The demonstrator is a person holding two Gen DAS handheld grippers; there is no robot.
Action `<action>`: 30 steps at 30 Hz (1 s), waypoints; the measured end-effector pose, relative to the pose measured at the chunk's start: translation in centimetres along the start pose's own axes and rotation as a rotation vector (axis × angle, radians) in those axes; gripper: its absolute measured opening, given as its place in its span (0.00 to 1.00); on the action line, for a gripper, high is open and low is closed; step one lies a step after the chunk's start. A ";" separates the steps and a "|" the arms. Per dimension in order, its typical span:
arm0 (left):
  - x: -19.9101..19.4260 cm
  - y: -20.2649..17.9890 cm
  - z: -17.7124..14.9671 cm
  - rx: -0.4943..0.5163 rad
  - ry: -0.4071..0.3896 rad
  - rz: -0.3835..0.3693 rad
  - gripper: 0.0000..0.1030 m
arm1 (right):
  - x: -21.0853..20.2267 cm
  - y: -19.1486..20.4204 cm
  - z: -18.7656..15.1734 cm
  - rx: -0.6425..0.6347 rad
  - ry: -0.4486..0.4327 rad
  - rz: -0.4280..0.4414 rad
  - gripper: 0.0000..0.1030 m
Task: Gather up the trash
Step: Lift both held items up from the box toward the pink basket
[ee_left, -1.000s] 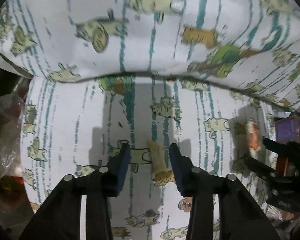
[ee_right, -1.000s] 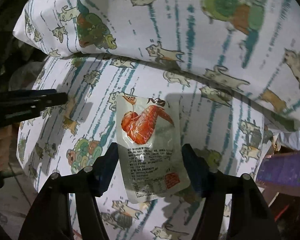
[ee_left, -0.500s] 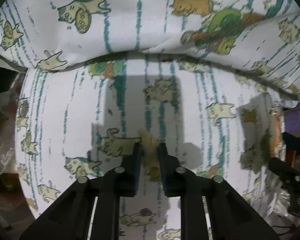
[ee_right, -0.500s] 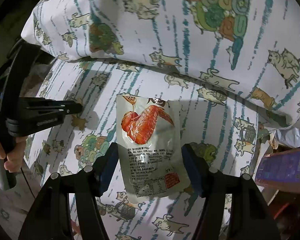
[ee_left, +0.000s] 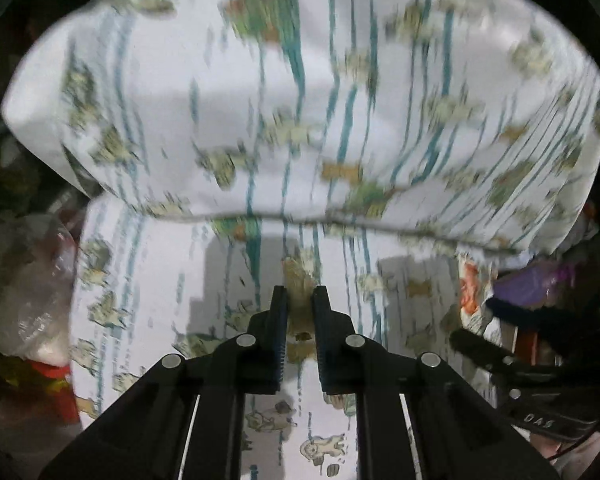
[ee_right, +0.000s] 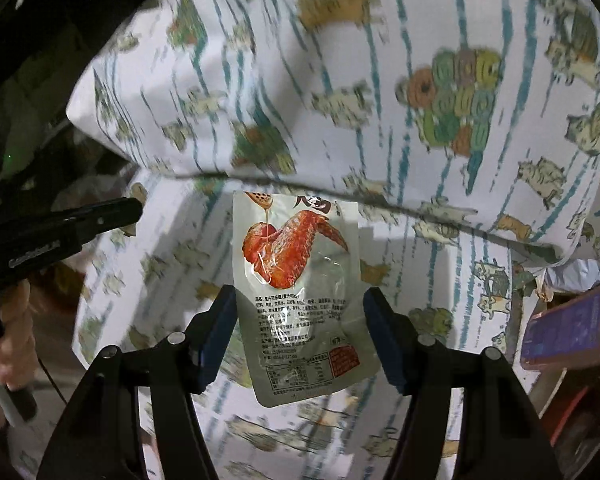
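Two grippers: left gripper (ee_left: 300,300) clenched on tan scrap (ee_left: 298,278); right gripper (ee_right: 298,312) grasping snack wrapper (ee_right: 300,300); pillow (ee_right: 340,80) behind.

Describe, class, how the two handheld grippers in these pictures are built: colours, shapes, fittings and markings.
The left gripper and right gripper are alike: black angular plastic linkages with round silver pivot pins, ending in two flat fingers faced with blue ribbed pads. Seen side-on in the other camera, each body bears pale lettering, too blurred to read. No sleeve shows.

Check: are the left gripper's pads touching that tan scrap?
Touching. Left wrist view shows the left gripper shut on the tan scrap, both pads against its sides.
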State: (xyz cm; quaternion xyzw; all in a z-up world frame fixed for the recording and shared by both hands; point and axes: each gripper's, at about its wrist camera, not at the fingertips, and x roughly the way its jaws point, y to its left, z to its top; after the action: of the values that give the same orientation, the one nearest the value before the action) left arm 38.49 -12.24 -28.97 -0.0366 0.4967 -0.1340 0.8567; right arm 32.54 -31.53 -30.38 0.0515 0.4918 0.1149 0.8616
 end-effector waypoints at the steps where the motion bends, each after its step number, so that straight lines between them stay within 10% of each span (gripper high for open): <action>1: -0.9 0.3 0.2 0.001 -0.042 0.022 0.13 | -0.4 0.4 0.1 0.007 -0.019 0.003 0.61; 10: -7.3 0.8 0.6 0.074 -0.271 0.104 0.13 | -3.8 2.8 0.9 0.004 -0.166 0.020 0.61; 30: -14.5 3.7 -2.3 0.123 -0.434 0.156 0.13 | -8.2 7.9 2.2 -0.124 -0.360 0.030 0.61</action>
State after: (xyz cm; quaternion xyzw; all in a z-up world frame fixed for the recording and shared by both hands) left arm 30.44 -4.68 -18.69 0.0264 0.2933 -0.0864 0.9517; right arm 29.20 -25.85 -20.81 0.0256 0.3208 0.1469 0.9353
